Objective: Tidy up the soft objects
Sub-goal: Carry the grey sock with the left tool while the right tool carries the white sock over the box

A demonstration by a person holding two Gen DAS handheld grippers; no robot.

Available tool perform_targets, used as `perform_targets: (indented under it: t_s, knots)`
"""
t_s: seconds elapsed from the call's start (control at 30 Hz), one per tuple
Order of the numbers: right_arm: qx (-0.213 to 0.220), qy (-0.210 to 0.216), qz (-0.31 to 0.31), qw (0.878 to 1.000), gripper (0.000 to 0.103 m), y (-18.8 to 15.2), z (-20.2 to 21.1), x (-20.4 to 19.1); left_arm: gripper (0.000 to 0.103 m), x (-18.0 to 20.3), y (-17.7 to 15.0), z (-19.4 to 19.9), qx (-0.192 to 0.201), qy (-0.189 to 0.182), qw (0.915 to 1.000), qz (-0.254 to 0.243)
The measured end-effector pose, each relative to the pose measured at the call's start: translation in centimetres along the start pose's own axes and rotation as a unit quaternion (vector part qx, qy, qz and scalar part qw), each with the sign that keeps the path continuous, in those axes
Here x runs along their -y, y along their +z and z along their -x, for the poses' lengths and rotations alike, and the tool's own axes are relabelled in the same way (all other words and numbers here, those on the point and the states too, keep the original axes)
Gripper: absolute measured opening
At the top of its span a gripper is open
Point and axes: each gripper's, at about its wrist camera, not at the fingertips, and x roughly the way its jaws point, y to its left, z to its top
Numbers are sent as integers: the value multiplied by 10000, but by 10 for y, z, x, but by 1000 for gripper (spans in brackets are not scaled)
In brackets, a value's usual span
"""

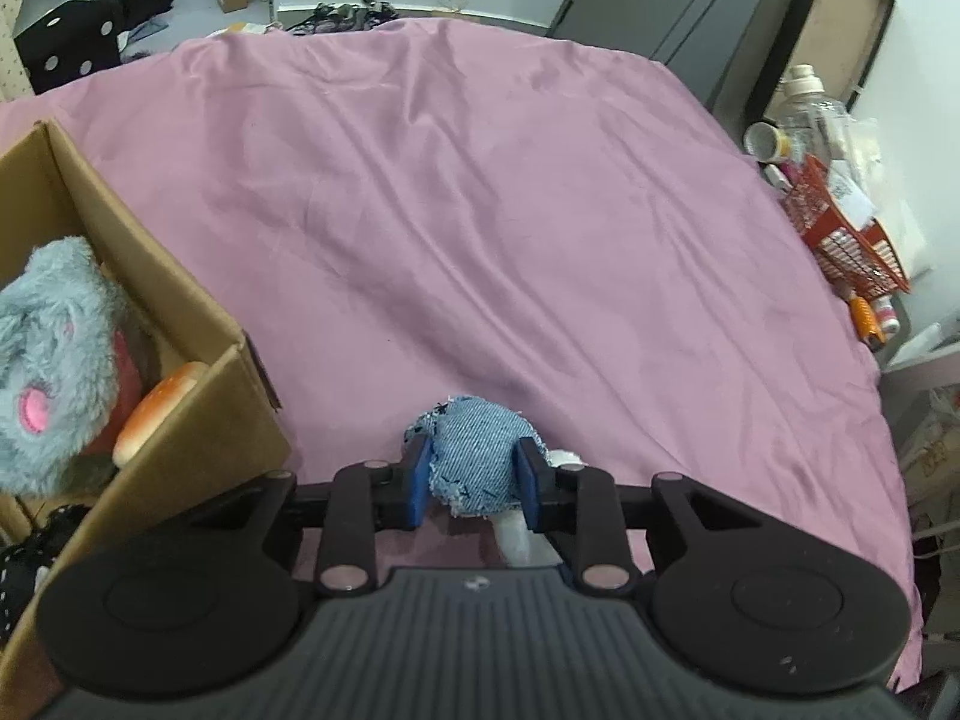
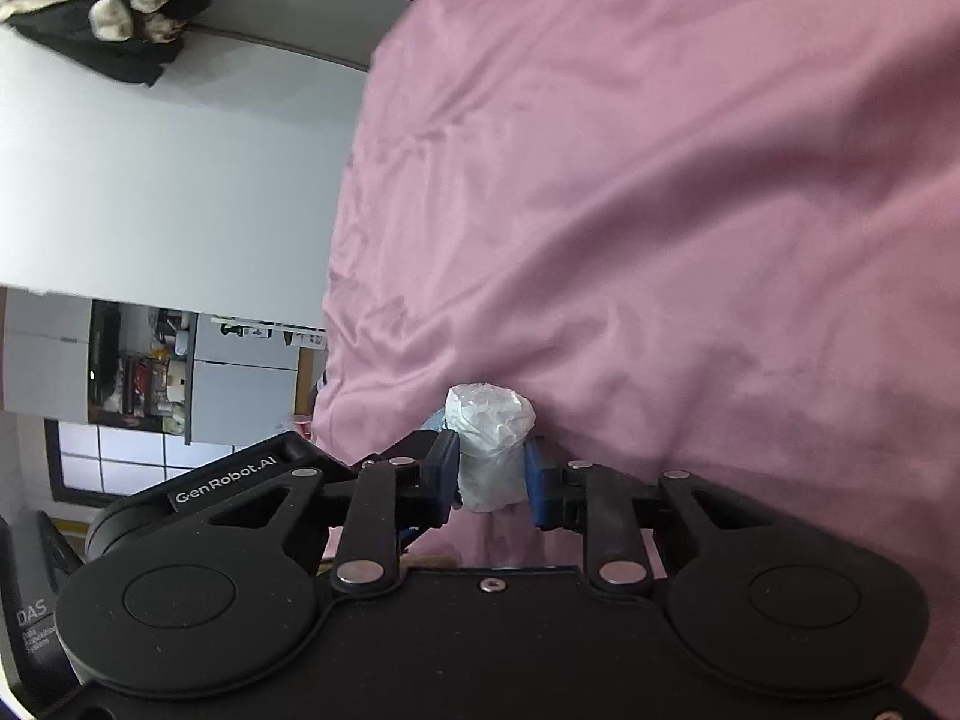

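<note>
Left wrist view shows the left gripper (image 1: 474, 483) pinching a blue denim stuffed ball (image 1: 477, 462) above the pink bedsheet (image 1: 480, 210), while the right gripper (image 2: 493, 468) clamps its white cloth stem (image 2: 489, 450). Pulling in opposite directions could tear it; a loose grasp would drop it short of the brown cardboard box (image 1: 198, 396).

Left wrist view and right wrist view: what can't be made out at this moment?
- Cardboard box: left wrist view, cut off by the left edge; contents beneath the grey plush hidden.
- White piece held by the right gripper: right wrist view, blurred, identity unclear.
- Denim toy: lower part hidden behind the left gripper.
</note>
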Motion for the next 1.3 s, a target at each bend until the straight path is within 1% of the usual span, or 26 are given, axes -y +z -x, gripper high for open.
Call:
perform_targets:
  t_s: [0.17,0.37,0.6,0.73,0.93,1.07,1.3]
  knots:
    - [147,25,192,9997,23,-4,17,-12,28,1,0,25,77,-180,9997,-129]
    - [196,-176,444,9987,23,-12,34,-30,28,-2,1,58,72,-530,9978,-384]
    - [411,-340,727,9959,23,-24,54,-51,28,-13,3,100,174,-714,9949,-693]
    - [540,-441,897,9935,23,-32,61,-67,28,-23,4,120,208,-774,9939,-755]
    - [659,-403,1266,9889,23,-50,71,-92,28,-44,9,147,305,-831,9924,-854]
    - [641,-329,1614,9843,22,-66,73,-111,28,-64,12,165,396,-808,9926,-817]
    - [515,-193,1974,9788,22,-92,66,-138,29,-103,16,184,460,-702,9943,-659]
